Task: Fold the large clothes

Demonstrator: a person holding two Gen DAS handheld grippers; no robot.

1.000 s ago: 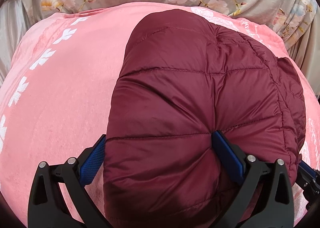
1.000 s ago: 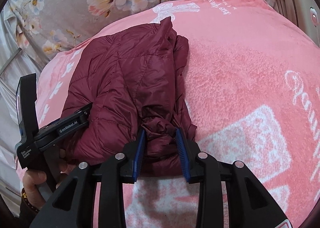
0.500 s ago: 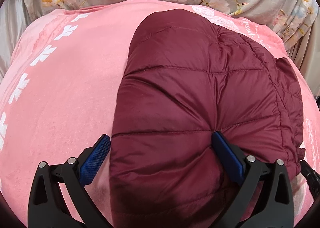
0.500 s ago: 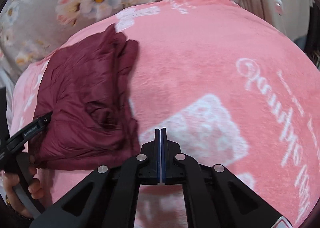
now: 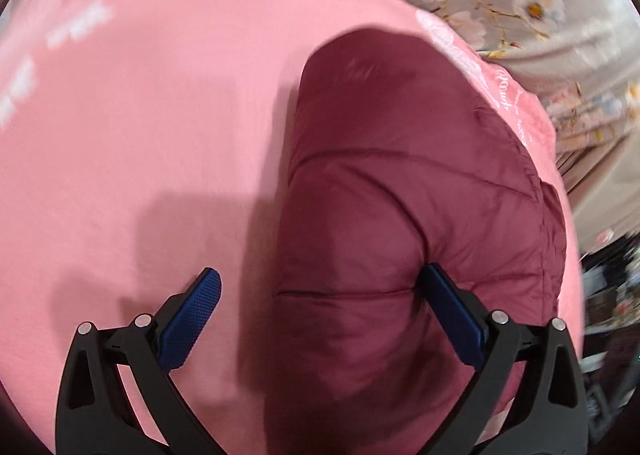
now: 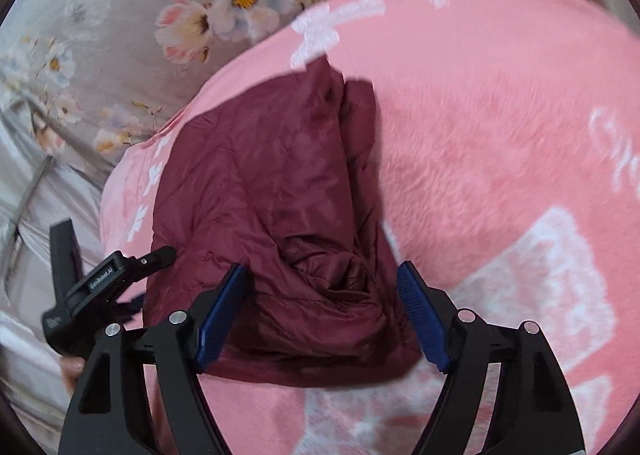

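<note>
Jacket: one maroon quilted puffer jacket point(image 6: 276, 215), folded into a bundle, lying on the pink blanket point(image 6: 500, 159) near its edge by the floral sheet point(image 6: 120, 27).
Blankets: one pink, one grey floral sheet under it.
Tools: two. Left tool point(image 5: 320, 319) spread wide, one pad touching the jacket's near end, the other clear of it over the blanket. Right tool point(image 6: 322, 319) spread, its jaws having just opened, the jacket's near corner between the pads without being pinched.
Hidden: the jacket's near end is cut off in the left view; both views are motion-blurred; only fingertips point(image 6: 72, 369) of the hand show.
Change: half a second ago the right tool was pressed together over bare blanket beside the jacket.
</note>
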